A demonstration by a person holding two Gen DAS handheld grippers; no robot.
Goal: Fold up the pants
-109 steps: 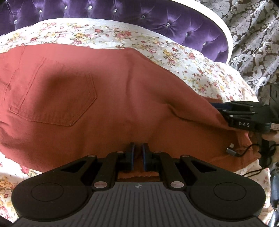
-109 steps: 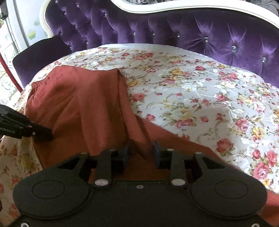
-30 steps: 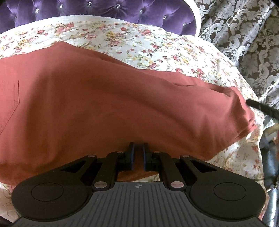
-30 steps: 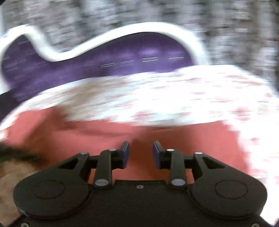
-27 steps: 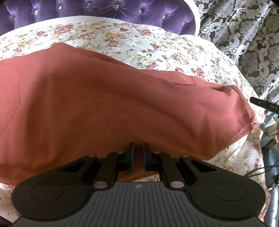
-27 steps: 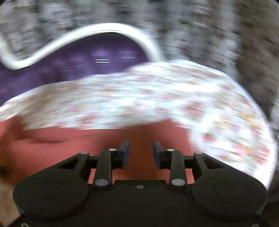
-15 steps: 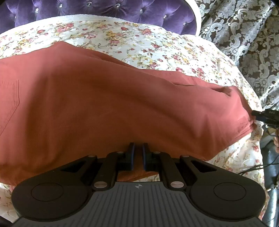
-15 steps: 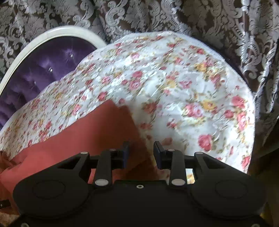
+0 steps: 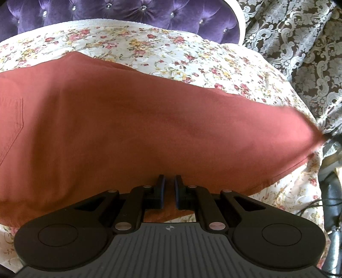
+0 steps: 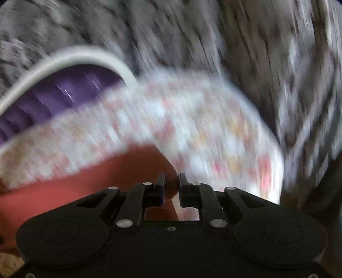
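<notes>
The left gripper (image 9: 168, 181) is sitting at the near edge of the pants (image 9: 128, 128), its jaws clenched on the rust-red cloth, a fold of which is showing between and behind the fingers. The pants are lying stretched across the bed sheet (image 9: 171, 49), a floral one, with a back pocket seam showing at the left edge and the leg end tapering off to the far right, where it is being pulled to a point at the sheet's edge. In the right wrist view, which is badly blurred, the right gripper (image 10: 171, 181) is at the corner of the pants (image 10: 85, 181); its jaws have just been closing and are standing narrow, with the red cloth between them, though the blur is keeping me from telling whether the pads are pressing on it. Beyond the pants the floral sheet (image 10: 192, 117) is spreading away to the purple tufted headboard (image 9: 119, 15) with its white rim, and behind that a brown and silver patterned curtain (image 9: 299, 42) is hanging at the right
</notes>
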